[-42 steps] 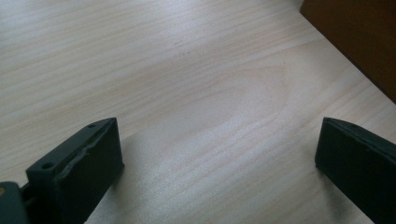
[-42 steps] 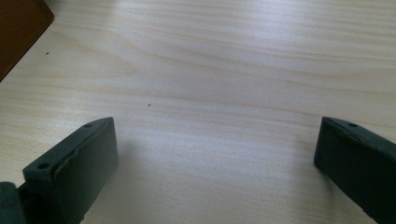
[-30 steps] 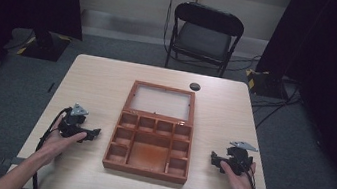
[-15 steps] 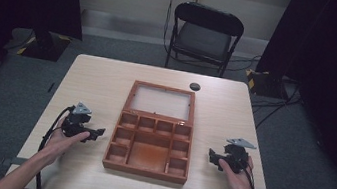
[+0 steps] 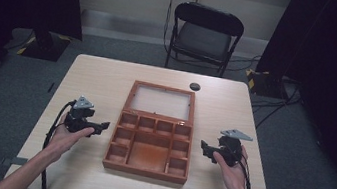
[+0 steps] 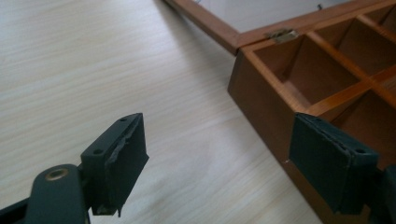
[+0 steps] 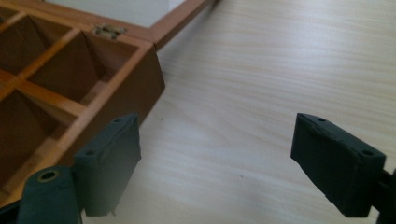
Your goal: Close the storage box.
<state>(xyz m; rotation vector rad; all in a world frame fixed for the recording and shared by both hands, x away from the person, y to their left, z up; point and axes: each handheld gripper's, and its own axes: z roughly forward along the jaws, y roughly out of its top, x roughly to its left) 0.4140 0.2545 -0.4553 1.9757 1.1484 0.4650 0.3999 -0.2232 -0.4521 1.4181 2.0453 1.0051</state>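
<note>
A brown wooden box (image 5: 150, 145) with several empty compartments lies open in the middle of the table, its glass-paned lid (image 5: 161, 101) folded flat away from me. My left gripper (image 5: 101, 127) rests on the table just left of the box, open, jaws pointing at its left wall (image 6: 261, 116). My right gripper (image 5: 205, 147) sits just right of the box, open and empty, pointing at the right wall (image 7: 116, 100). Brass hinges (image 6: 280, 34) (image 7: 108, 31) join lid and box.
A small black round object (image 5: 194, 86) lies near the table's far edge. A black folding chair (image 5: 204, 34) stands beyond the table. Bare light wood tabletop (image 5: 93, 78) spreads on both sides of the box.
Both grippers have shifted slightly toward the box; the right one also moved a little away from me. The box has not moved.
</note>
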